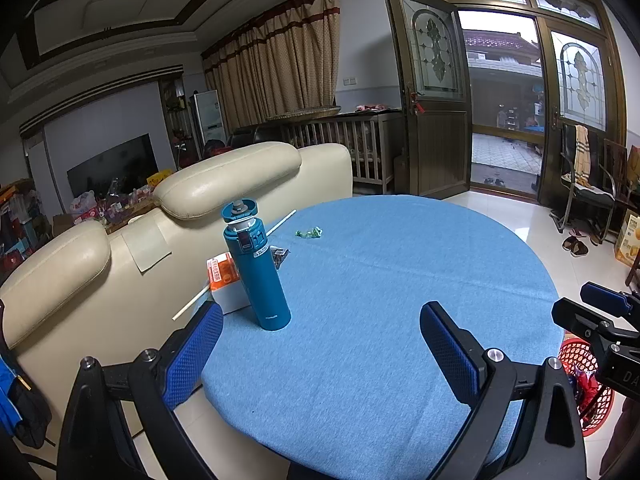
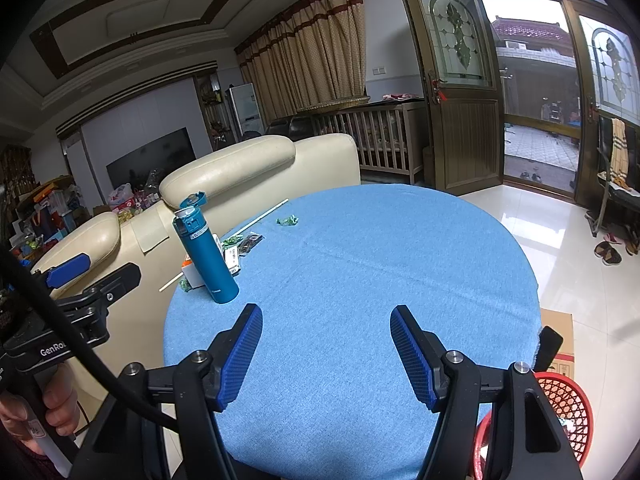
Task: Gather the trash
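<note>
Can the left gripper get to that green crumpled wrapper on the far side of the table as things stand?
Probably yes. The left gripper is open and empty, and bare blue tablecloth runs from it to the green wrapper. The teal bottle stands left of that line, so it should not block.

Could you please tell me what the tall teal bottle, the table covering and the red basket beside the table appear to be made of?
Tall teal bottle: probably painted metal, smooth satin sheen, with a plastic flip lid standing open.
Light blue table covering: woven fabric, matte, fine heathered texture.
Red mesh basket: likely moulded plastic, glossy, with a regular open lattice.
</note>
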